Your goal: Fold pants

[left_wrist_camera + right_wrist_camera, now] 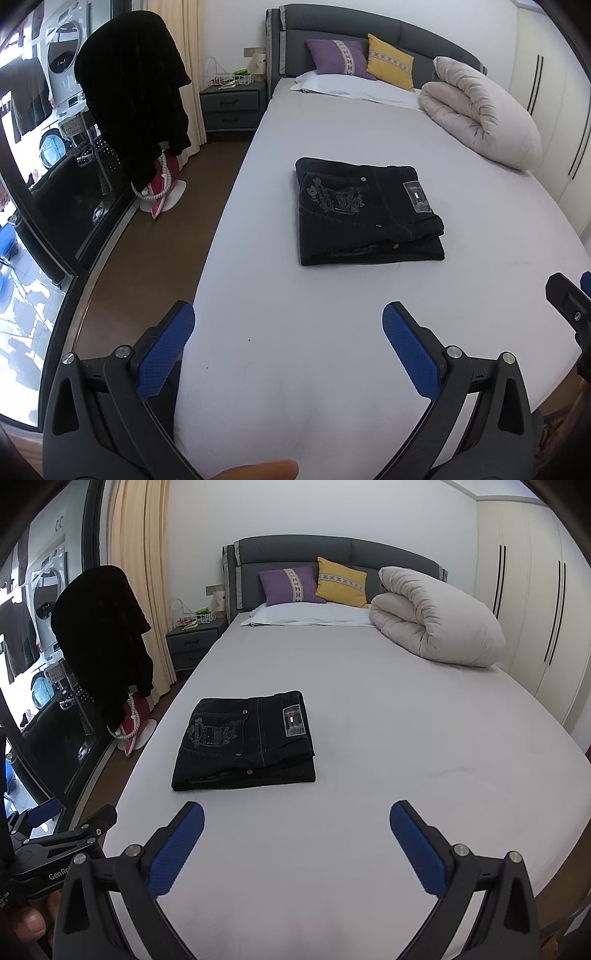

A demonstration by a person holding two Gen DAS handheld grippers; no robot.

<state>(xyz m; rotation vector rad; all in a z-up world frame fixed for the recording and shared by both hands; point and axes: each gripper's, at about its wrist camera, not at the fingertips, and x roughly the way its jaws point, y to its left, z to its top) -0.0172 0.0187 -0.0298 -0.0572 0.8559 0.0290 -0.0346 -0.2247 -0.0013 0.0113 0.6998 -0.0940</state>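
Black jeans (365, 210) lie folded into a compact rectangle on the light grey bed (295, 332), back pocket embroidery and waist label facing up. They also show in the right wrist view (247, 740). My left gripper (288, 325) is open and empty, held above the sheet well short of the jeans. My right gripper (297, 823) is open and empty, near the foot of the bed, with the jeans ahead and to its left. The right gripper's tip (569, 299) shows at the left view's right edge; the left gripper (62, 834) shows at the right view's left edge.
A rolled cream duvet (436, 616) lies at the bed's far right. Purple (288, 585) and yellow (341, 581) cushions lean on the grey headboard. A nightstand (194, 642), a dark coat on a rack (103, 635) and a glass door are left of the bed. Wardrobes (532, 602) stand on the right.
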